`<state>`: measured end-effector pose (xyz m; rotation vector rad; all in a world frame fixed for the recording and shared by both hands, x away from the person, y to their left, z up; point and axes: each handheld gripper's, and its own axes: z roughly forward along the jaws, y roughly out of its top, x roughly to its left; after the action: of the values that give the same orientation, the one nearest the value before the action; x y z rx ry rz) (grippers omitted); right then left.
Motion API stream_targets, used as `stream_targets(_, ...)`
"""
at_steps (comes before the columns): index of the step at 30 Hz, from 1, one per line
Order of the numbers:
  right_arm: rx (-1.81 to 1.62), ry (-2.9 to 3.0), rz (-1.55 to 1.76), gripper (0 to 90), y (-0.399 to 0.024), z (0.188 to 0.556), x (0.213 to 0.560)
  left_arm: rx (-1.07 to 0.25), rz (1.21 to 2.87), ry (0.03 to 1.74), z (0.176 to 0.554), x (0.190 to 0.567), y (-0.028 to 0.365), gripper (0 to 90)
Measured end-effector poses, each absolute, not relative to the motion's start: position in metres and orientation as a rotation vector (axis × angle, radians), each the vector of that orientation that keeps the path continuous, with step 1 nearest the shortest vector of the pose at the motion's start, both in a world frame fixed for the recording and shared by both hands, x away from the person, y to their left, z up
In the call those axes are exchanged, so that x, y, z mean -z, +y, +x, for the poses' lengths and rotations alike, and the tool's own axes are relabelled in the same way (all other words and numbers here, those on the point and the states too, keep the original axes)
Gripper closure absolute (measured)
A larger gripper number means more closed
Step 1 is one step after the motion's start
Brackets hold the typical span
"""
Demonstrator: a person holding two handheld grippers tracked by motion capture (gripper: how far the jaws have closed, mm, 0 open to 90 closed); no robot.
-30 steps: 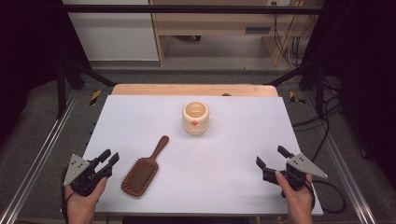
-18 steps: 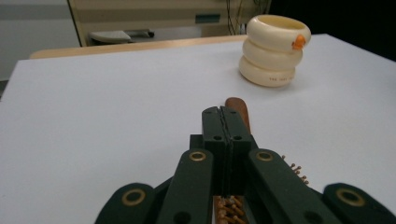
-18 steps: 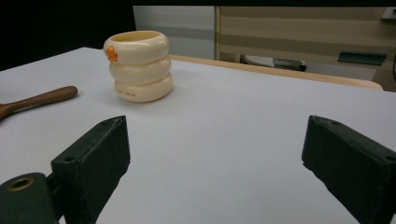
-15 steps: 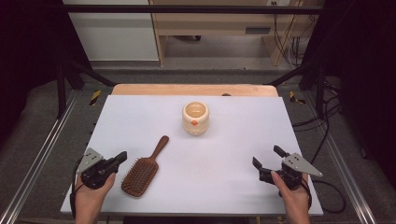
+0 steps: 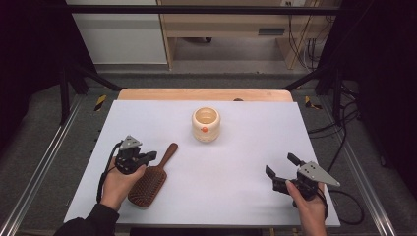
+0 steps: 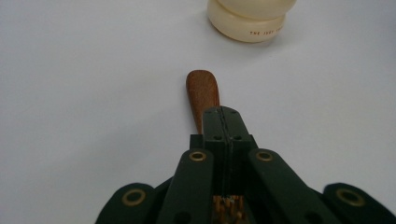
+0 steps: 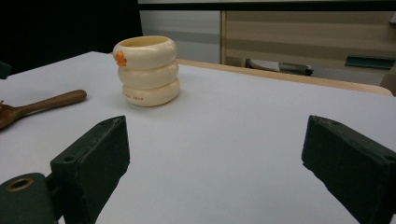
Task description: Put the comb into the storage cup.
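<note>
While the brown wooden paddle hairbrush (image 5: pixel 150 178) lies at the white table's (image 5: pixel 246 196) near left, left gripper (image 5: pixel 147 158) hovers over its neck, jaws together, holding nothing. Right gripper (image 5: pixel 282 166) gapes empty. Reopening needed before grasping.

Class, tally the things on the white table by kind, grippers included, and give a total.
Wooden hairbrush: 1
Cream ringed cup: 1
Grippers: 2, the left gripper shut above the brush, the right gripper open
Total: 4
</note>
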<state>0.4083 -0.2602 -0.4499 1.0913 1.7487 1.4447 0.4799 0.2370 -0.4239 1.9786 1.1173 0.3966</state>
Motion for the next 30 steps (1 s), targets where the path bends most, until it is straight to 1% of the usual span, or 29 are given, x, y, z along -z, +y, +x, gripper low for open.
stream_targets(6, -1.446, 1.75, 1.094, 7.9, -0.26, 0.408, 0.45, -0.428, 2.064, 1.138, 0.5, 0.426, 0.225, 89.7)
stream_targets(14, -1.43, 1.766, 1.079, 7.9, -0.258, 0.409, 0.451, -0.382, 2.141, 1.174, 0.51, 0.433, 0.215, 89.7)
stream_targets(25, -1.431, 1.773, 1.081, 7.8, -0.257, 0.409, 0.452, -0.382, 2.128, 1.243, 0.521, 0.439, 0.222, 89.7)
stream_targets(30, -1.423, 1.784, 1.082, 7.7, -0.256, 0.409, 0.453, -0.357, 2.127, 1.275, 0.524, 0.441, 0.226, 89.7)
